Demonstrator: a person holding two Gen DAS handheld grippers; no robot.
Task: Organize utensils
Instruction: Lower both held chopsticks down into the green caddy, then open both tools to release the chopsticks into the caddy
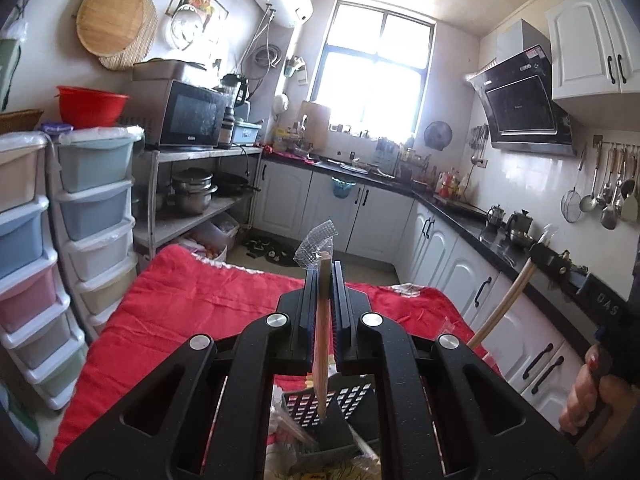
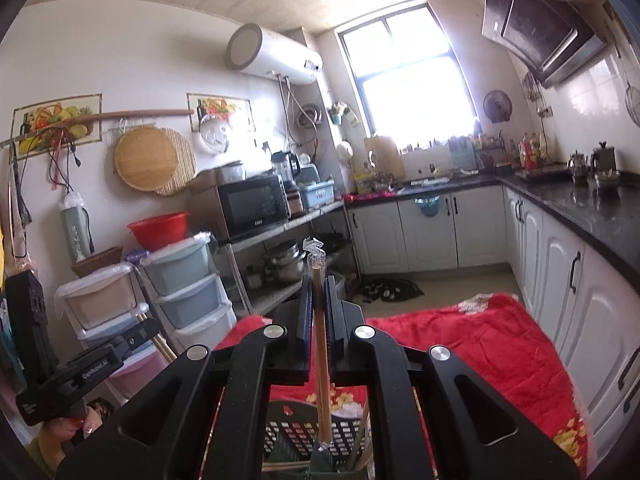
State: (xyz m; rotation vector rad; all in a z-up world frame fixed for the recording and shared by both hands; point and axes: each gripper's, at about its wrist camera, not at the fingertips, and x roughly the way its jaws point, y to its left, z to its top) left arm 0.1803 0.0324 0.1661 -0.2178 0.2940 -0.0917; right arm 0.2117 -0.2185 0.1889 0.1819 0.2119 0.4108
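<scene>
My left gripper (image 1: 323,280) is clamped on a wooden stick (image 1: 321,344) in a clear wrapper, and my right gripper (image 2: 319,292) is clamped on a paler one (image 2: 322,368). Both tips hang just over the black slotted holder (image 2: 292,432) on the red cloth (image 1: 208,300). I should keep each stick upright, lower it inside the rim, and only then let go. Only the left view shows the right gripper from outside, its stick slanting down.
</scene>
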